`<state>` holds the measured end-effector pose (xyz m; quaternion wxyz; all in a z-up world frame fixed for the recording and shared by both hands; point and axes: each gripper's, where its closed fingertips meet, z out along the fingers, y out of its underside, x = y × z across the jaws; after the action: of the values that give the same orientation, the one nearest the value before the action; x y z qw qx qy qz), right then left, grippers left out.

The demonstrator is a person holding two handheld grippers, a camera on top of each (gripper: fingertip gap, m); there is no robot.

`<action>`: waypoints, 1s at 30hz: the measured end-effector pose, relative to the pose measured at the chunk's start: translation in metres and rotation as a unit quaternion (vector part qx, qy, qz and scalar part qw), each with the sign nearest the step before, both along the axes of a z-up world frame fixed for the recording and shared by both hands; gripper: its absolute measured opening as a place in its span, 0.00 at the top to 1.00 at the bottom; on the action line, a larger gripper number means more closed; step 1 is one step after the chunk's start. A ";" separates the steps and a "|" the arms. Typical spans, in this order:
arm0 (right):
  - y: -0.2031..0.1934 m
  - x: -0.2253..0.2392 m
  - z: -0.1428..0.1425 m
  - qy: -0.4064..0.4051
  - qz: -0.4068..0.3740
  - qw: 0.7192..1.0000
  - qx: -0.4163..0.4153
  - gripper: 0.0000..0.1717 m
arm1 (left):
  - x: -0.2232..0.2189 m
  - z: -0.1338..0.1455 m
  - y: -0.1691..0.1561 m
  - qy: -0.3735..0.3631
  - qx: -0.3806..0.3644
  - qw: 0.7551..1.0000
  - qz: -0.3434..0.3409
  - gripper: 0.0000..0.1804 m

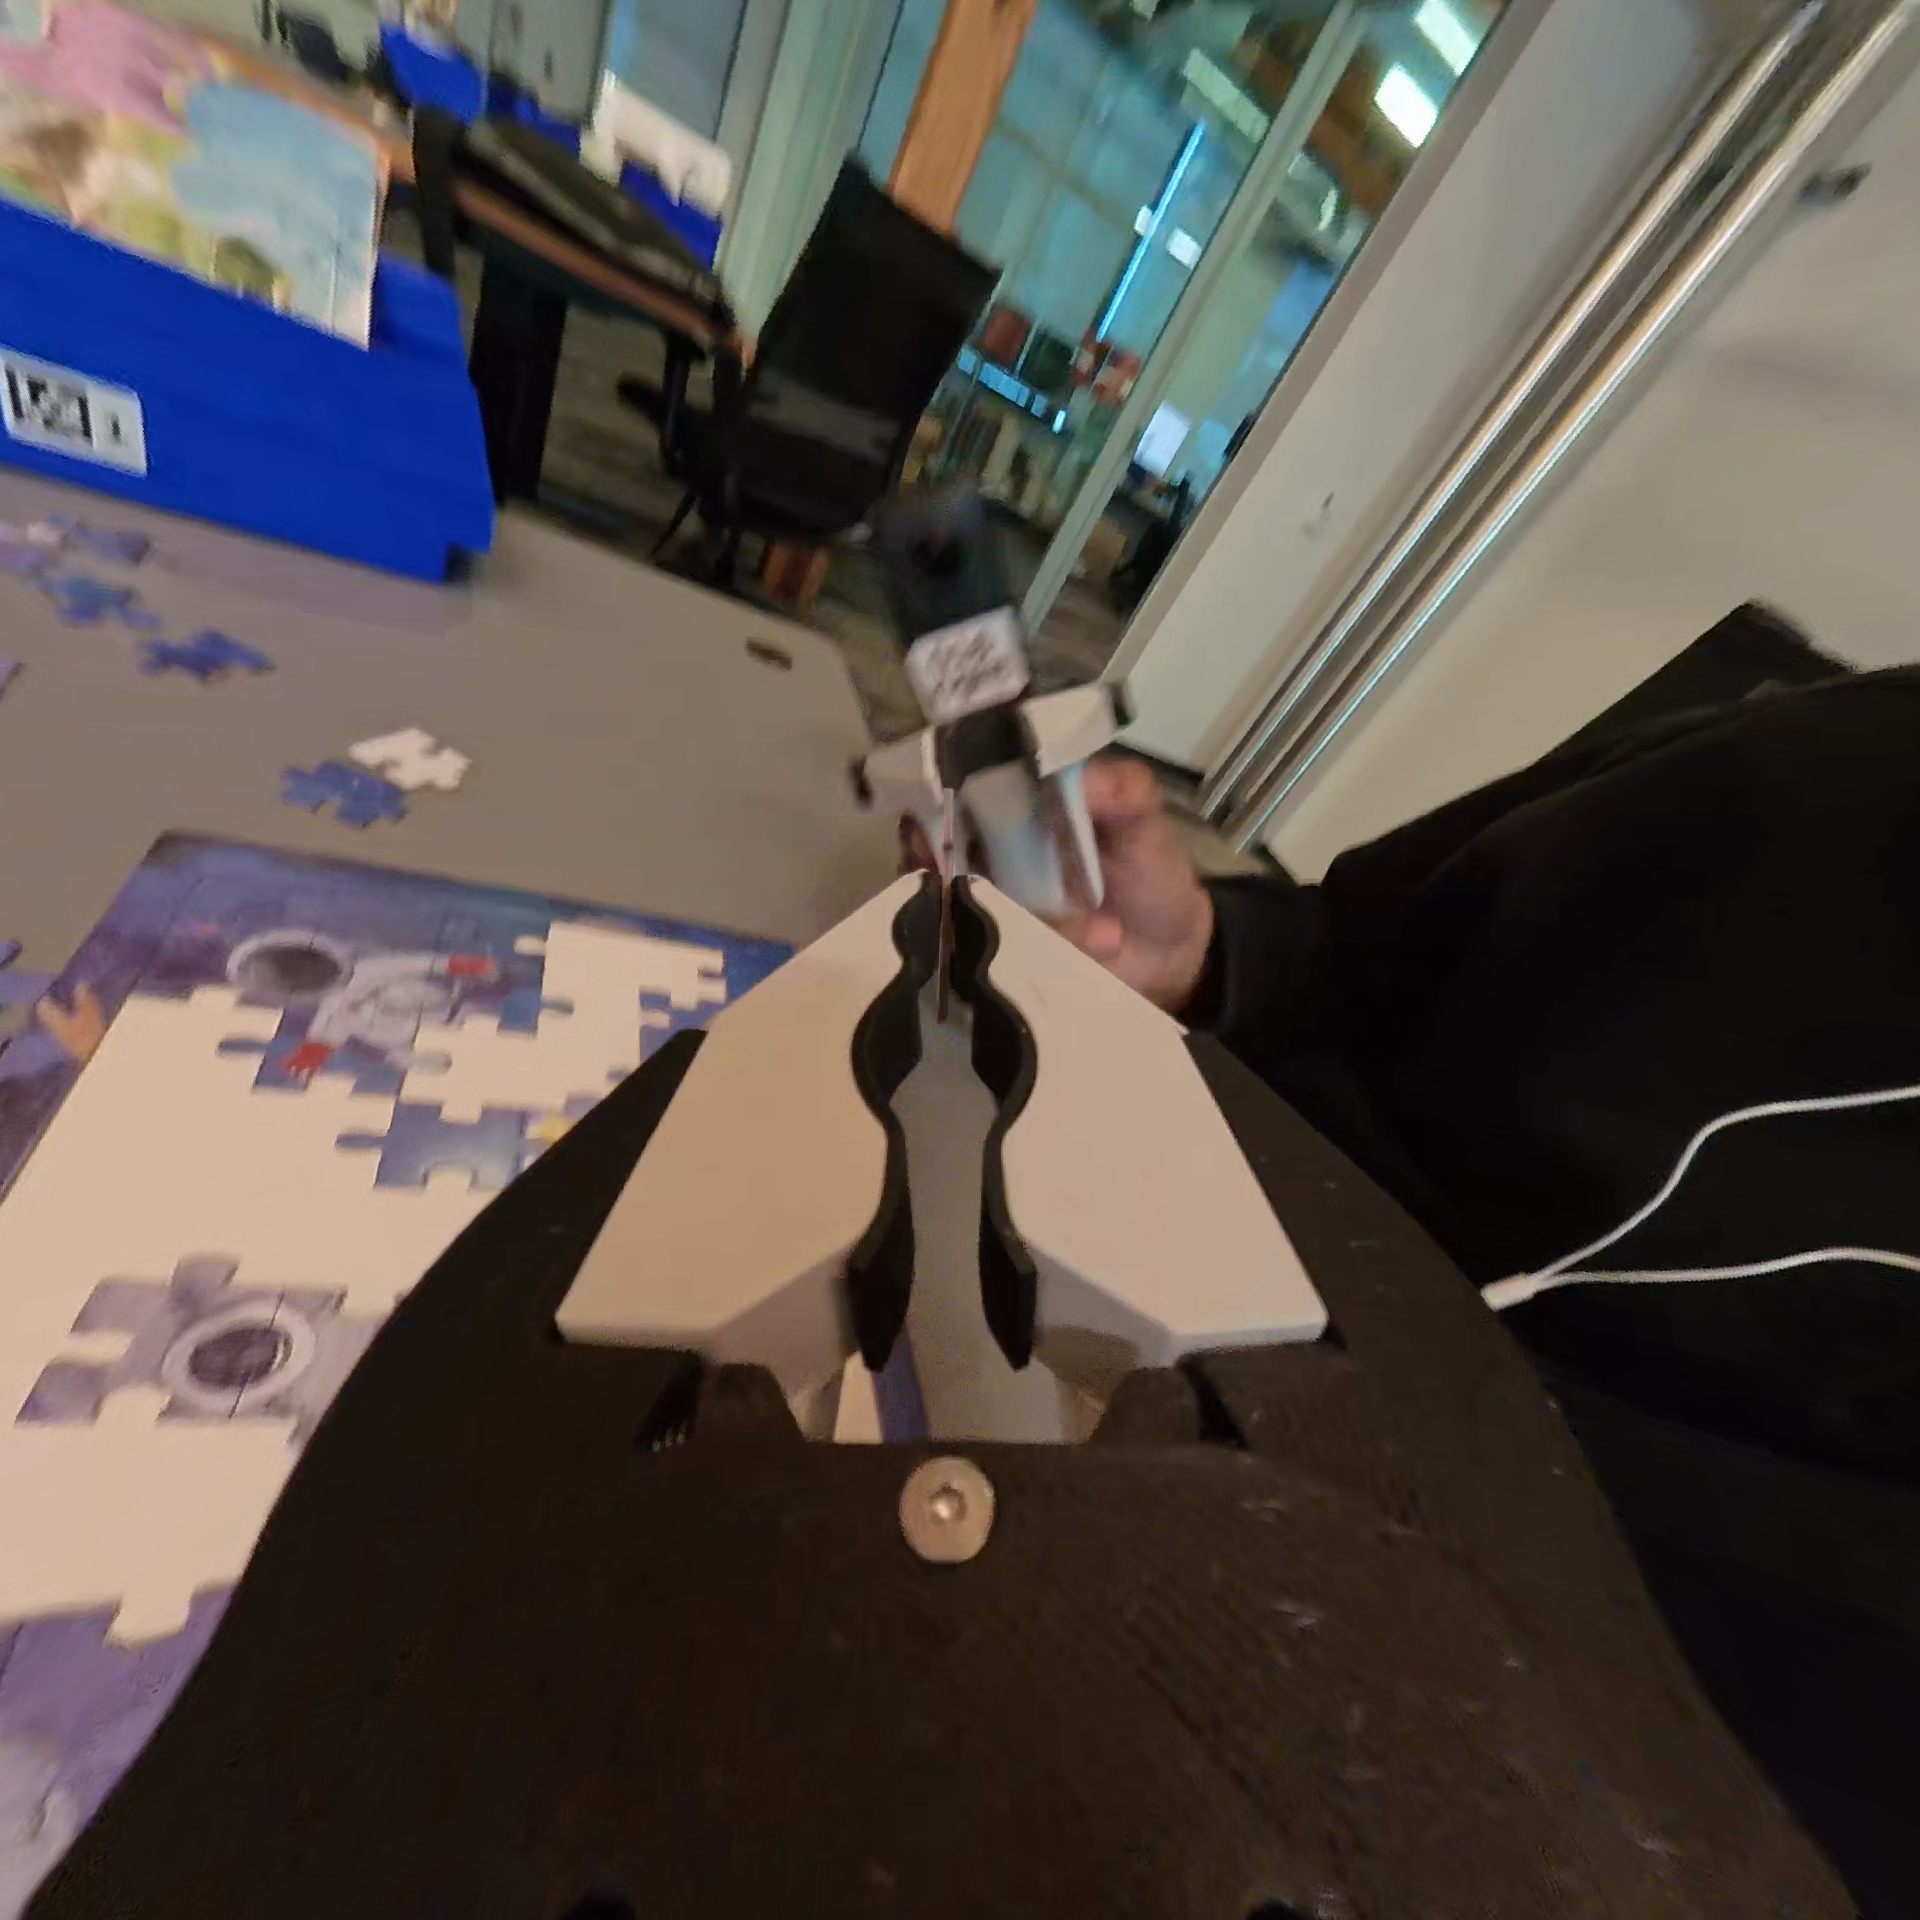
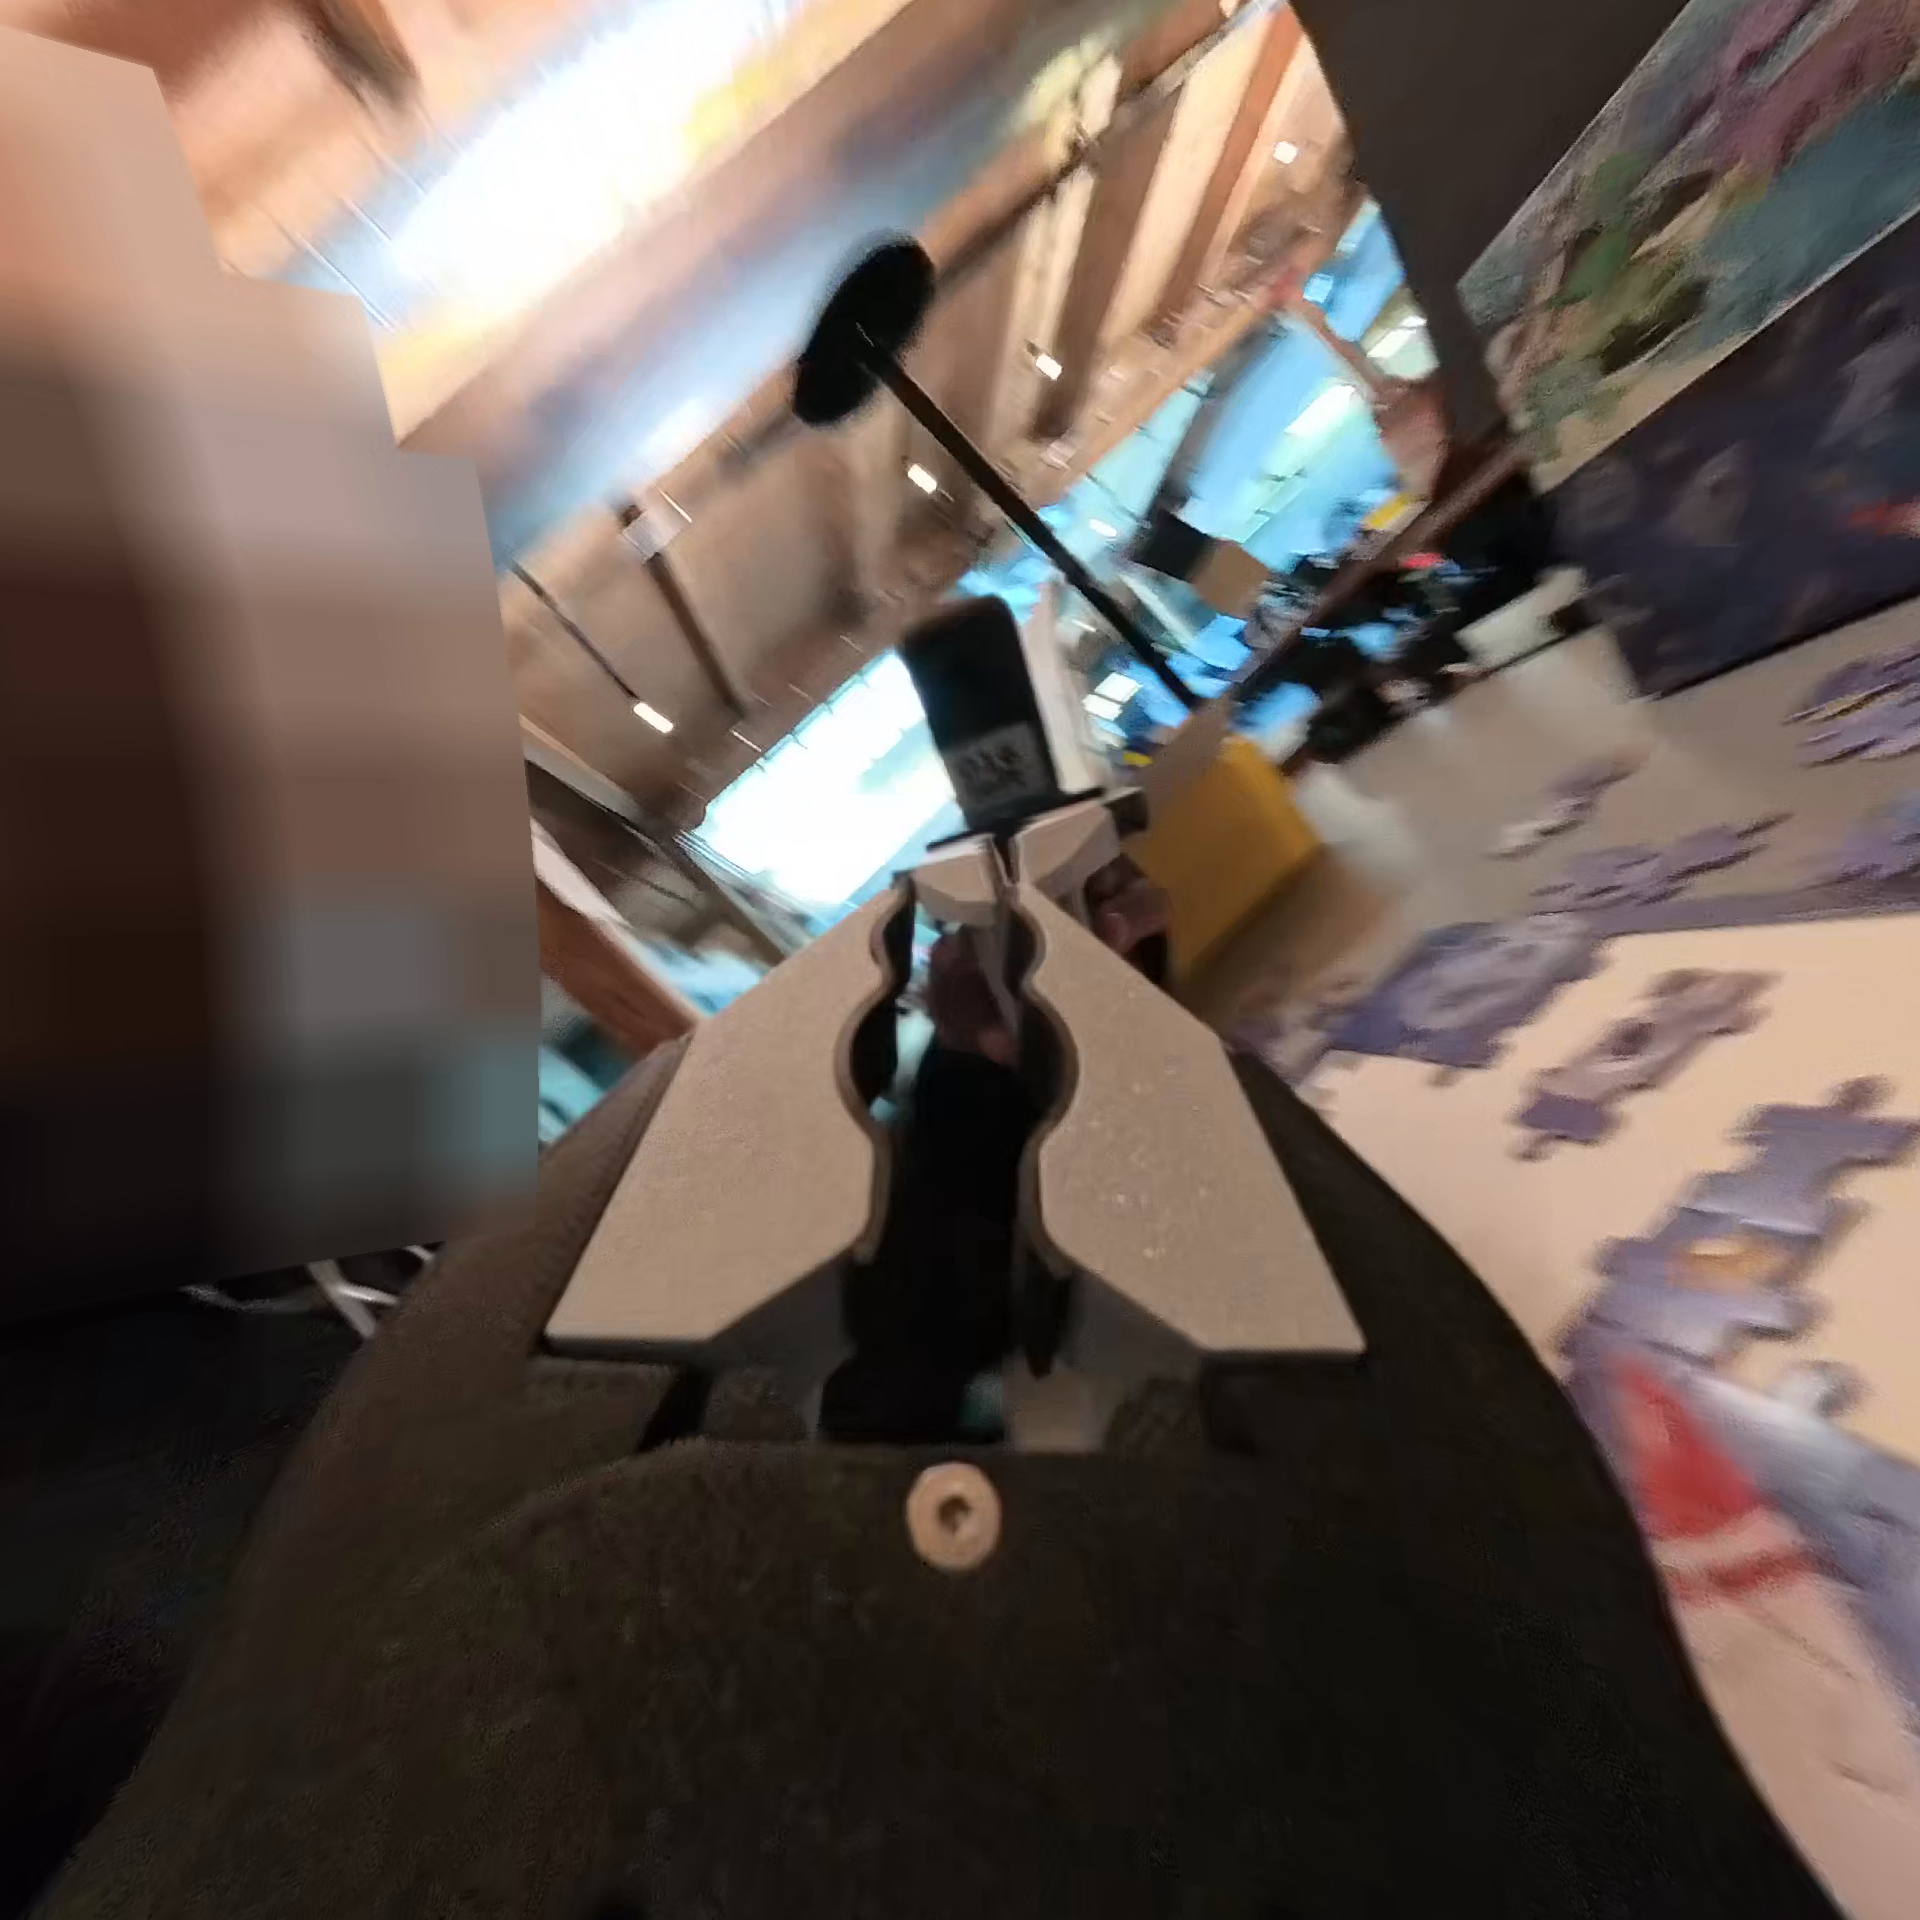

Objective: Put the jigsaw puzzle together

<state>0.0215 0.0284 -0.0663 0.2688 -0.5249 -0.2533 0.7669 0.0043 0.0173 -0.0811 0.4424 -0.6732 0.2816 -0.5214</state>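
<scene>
My left gripper (image 1: 943,883) is shut on a thin puzzle piece (image 1: 942,956), seen edge-on between its black pads. The piece sticks out forward into the jaws of my right gripper (image 1: 971,764), which faces it and is held by a hand (image 1: 1143,904). In the right wrist view my right gripper (image 2: 961,914) is open. The same piece (image 2: 1003,966) stands between its fingers, close along the right-hand finger, with a clear gap on the other side. The left gripper (image 2: 1003,862) shows just beyond, tip to tip. Both views are blurred.
A partly built space-themed puzzle (image 1: 312,1039) lies on the grey table (image 1: 623,675), with loose pieces (image 1: 343,790) around it. A blue bin (image 1: 260,416) with a picture box stands at the back left. A black chair (image 1: 852,343) and glass walls are behind. A yellow object (image 2: 1226,862) is off the table. My left and right fingertips are right by each other.
</scene>
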 end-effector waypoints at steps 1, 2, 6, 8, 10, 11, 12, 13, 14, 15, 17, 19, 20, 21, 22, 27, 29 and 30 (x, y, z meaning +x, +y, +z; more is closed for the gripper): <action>-0.001 -0.002 -0.003 -0.038 -0.023 0.997 0.059 0.91 | 0.001 -0.009 -0.001 0.021 -0.009 1.000 -0.005 1.00; -0.002 -0.004 -0.005 -0.073 -0.044 0.990 0.114 0.91 | 0.001 -0.016 -0.003 0.038 -0.017 0.999 -0.010 1.00; -0.002 -0.007 -0.015 -0.164 -0.100 0.948 0.255 0.92 | 0.003 -0.024 -0.005 0.052 -0.031 0.998 -0.022 1.00; -0.002 -0.008 -0.021 -0.186 -0.107 0.935 0.281 0.92 | 0.004 -0.026 -0.006 0.058 -0.034 0.997 -0.026 1.00; -0.003 -0.010 -0.027 -0.203 -0.106 0.928 0.295 0.91 | 0.004 -0.028 -0.006 0.063 -0.034 0.997 -0.026 1.00; -0.003 -0.011 -0.029 -0.211 -0.105 0.924 0.301 0.90 | 0.004 -0.028 -0.007 0.064 -0.035 0.997 -0.027 1.00; -0.003 -0.012 -0.032 -0.219 -0.106 0.920 0.307 0.89 | 0.004 -0.028 -0.007 0.064 -0.036 0.997 -0.028 1.00; -0.002 -0.013 -0.034 -0.227 -0.107 0.915 0.315 0.87 | 0.004 -0.028 -0.008 0.065 -0.036 0.997 -0.029 1.00; -0.003 -0.013 -0.036 -0.235 -0.108 0.910 0.324 0.87 | 0.003 -0.029 -0.008 0.068 -0.037 0.997 -0.029 1.00; -0.003 -0.014 -0.038 -0.242 -0.108 0.905 0.333 0.88 | 0.003 -0.030 -0.008 0.068 -0.038 0.996 -0.030 1.00; -0.004 -0.015 -0.041 -0.251 -0.106 0.898 0.346 0.89 | 0.004 -0.031 -0.010 0.070 -0.042 0.996 -0.037 1.00; -0.007 -0.016 -0.043 -0.255 -0.099 0.896 0.349 0.92 | 0.004 -0.033 -0.011 0.074 -0.045 0.995 -0.038 1.00; -0.008 -0.017 -0.044 -0.254 -0.095 0.898 0.347 0.94 | 0.004 -0.034 -0.011 0.076 -0.046 0.995 -0.038 1.00; -0.009 -0.017 -0.044 -0.252 -0.091 0.900 0.343 0.95 | 0.004 -0.035 -0.010 0.076 -0.046 0.995 -0.037 1.00; -0.009 -0.017 -0.044 -0.250 -0.086 0.903 0.338 0.97 | 0.004 -0.035 -0.010 0.076 -0.046 0.995 -0.036 1.00; -0.010 -0.017 -0.044 -0.240 -0.068 0.918 0.307 1.00 | 0.003 -0.034 -0.009 0.073 -0.047 0.996 -0.035 1.00; -0.010 -0.017 -0.046 -0.241 -0.064 0.921 0.300 1.00 | 0.003 -0.035 -0.008 0.073 -0.048 0.996 -0.034 1.00; -0.010 -0.017 -0.047 -0.243 -0.062 0.921 0.298 1.00 | 0.003 -0.036 -0.008 0.073 -0.049 0.996 -0.034 1.00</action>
<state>0.0046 0.0185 -0.1136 0.3898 -0.6054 -0.4944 0.4869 0.0069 0.0095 -0.1169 0.3690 -0.7206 0.3096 -0.4987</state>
